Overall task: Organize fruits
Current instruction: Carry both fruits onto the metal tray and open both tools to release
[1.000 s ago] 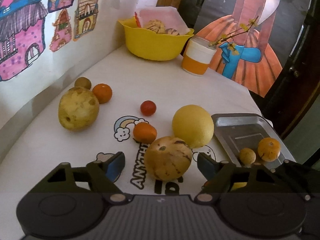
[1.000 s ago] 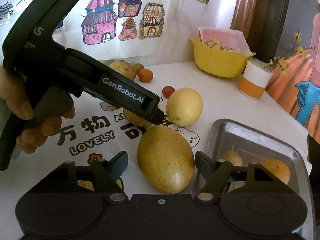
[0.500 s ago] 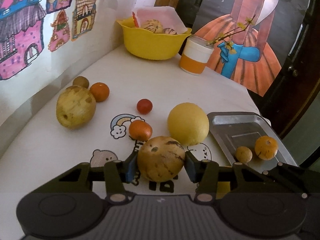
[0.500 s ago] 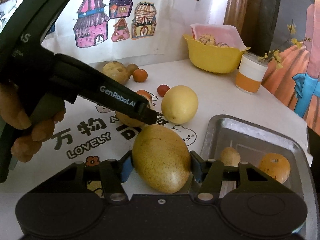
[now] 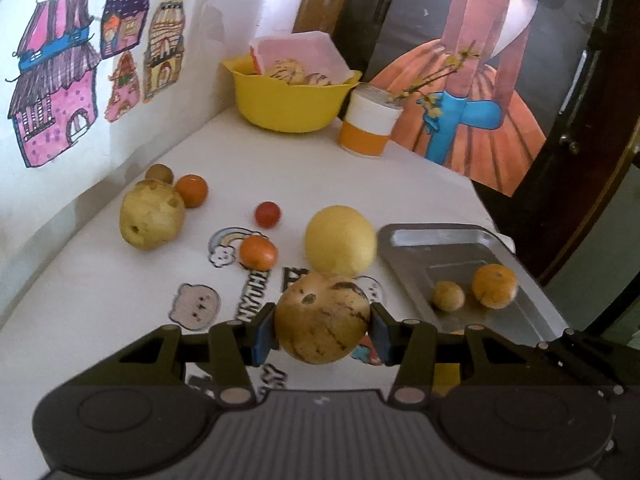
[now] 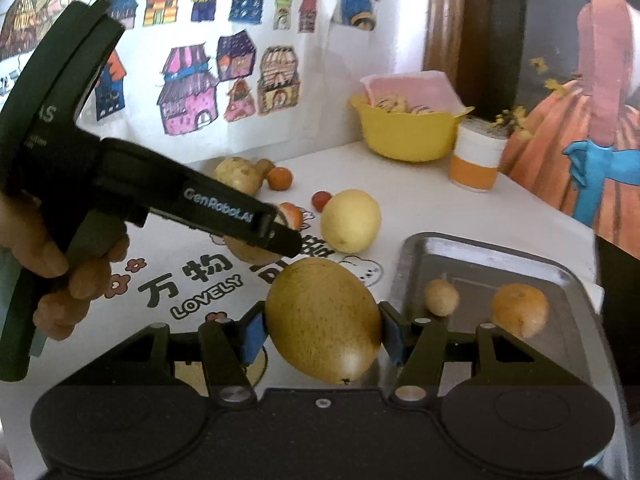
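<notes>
A speckled round fruit (image 5: 322, 318) is clamped in the left gripper (image 5: 322, 330) above the counter (image 5: 100, 300). The right gripper (image 6: 322, 334) clamps an oval yellow-brown fruit (image 6: 322, 320) beside the metal tray (image 6: 520, 258). Best carry both level, then release gently inside the tray.

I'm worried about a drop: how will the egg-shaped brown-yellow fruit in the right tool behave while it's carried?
The egg-shaped fruit looks smooth and rounded, so it may slip or pivot between the right tool's small blue pads. It bulges well past them, so it's probably fairly heavy. Set down on the metal tray, it would likely roll.
</notes>
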Demonstrator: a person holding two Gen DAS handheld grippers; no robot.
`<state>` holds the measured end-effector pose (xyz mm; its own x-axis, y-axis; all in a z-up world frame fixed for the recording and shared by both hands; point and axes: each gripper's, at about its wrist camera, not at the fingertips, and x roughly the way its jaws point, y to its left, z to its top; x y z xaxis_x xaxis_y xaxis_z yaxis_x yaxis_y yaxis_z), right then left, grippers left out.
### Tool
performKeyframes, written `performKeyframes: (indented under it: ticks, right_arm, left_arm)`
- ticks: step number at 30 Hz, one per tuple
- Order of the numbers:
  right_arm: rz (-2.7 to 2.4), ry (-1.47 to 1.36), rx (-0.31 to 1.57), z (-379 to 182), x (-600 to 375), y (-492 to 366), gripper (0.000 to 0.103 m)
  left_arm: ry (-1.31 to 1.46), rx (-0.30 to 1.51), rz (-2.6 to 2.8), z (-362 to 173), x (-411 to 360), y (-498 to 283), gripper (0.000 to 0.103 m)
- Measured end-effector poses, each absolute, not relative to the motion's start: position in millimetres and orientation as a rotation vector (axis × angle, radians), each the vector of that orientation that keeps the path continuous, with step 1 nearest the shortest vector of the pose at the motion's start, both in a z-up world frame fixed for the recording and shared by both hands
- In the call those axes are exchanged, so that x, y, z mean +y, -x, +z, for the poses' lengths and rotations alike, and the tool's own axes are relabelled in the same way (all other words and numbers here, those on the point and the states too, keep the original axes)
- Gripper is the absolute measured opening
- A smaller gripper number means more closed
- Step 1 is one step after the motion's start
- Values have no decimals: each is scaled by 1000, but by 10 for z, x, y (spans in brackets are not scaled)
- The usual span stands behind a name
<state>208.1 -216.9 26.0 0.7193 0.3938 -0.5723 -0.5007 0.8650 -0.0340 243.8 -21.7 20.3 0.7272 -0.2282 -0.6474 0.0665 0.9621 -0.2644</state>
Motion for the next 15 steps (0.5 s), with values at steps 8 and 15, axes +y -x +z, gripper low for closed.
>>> performKeyframes:
  ticks: [8, 15]
  right_arm:
    - [392, 160, 548, 349, -2600, -1956, 59]
    - [306, 137, 569, 259, -3013, -1994, 59]
  left_arm:
    - [225, 716, -224, 310, -544, -2393, 53]
    - [214, 723, -296, 254, -918, -2494, 53]
